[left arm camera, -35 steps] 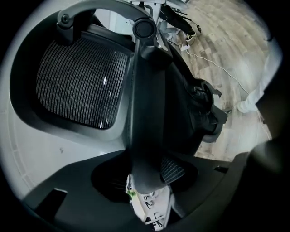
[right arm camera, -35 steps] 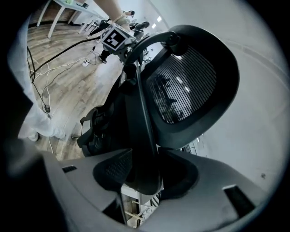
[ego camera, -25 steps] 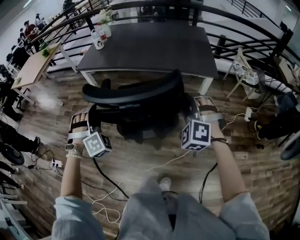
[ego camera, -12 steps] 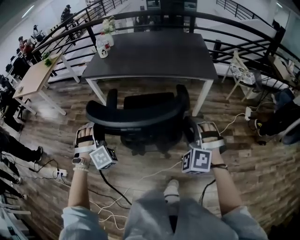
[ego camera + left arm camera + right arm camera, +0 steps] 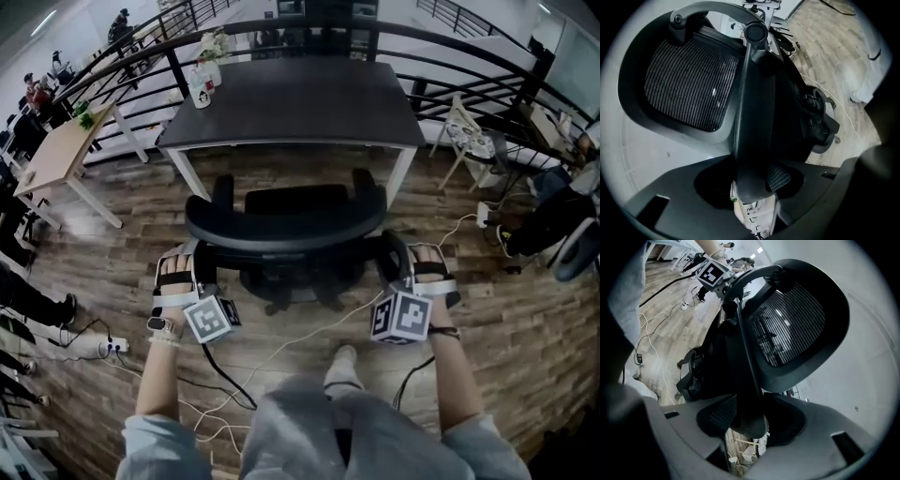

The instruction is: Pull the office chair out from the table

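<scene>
Moved since 1 second ago: the office chair (image 5: 281, 225) has rolled back from the table (image 5: 291, 98). Its backrest was then close under the table's near edge; a strip of wood floor (image 5: 506, 319) now shows between seat and table. Both grippers came back with it.

Left gripper (image 5: 752, 185): jaws stand wide but are filled. The backrest's frame edge (image 5: 752, 117) runs straight up between them, with a pad pressed on each side. The mesh panel (image 5: 689, 79) lies beyond the jaws, up and to their left.

Right gripper (image 5: 743, 420): same state. It is clamped on the opposite frame edge, with the mesh beyond the jaws to their right.

Reason for the hold, as I judge it: 1 grip on each side of the backrest keeps the pull even. The chair then rolls straight instead of swivelling on its post.

Progress: the chair looks clear of the table, so the pull is probably near its end.

Risk: loose cables (image 5: 281, 352) lie on the floor behind the jaws, toward the person, where the castors could catch them.
</scene>
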Motion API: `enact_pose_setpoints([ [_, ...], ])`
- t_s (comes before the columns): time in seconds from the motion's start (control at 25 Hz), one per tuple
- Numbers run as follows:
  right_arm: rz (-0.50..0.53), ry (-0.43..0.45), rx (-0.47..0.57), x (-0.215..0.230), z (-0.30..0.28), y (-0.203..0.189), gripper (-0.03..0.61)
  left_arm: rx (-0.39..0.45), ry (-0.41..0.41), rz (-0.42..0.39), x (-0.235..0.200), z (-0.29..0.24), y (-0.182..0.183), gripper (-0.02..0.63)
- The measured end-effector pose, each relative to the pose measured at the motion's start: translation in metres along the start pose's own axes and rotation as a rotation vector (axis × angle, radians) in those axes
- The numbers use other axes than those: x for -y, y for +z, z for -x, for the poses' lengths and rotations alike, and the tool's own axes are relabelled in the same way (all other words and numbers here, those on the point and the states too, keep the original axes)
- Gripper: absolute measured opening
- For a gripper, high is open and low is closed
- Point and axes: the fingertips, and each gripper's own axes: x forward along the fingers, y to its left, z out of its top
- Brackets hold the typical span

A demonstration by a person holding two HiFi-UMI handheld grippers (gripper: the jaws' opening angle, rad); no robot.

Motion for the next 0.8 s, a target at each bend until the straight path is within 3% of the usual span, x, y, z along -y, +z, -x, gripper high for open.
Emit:
enact_pose_setpoints([
  [0.4,-0.010,-0.025,-0.026,-0.017,0.044,0.001,0.191,0.038,0.021,-0.004,0.006,0.033,0.000,0.193],
  [0.8,-0.005,-0.031,-0.021,-0.018,0.049,-0.002,0.193,0.048,0.017,-0.012,0.005,0.036,0.003,0.195],
])
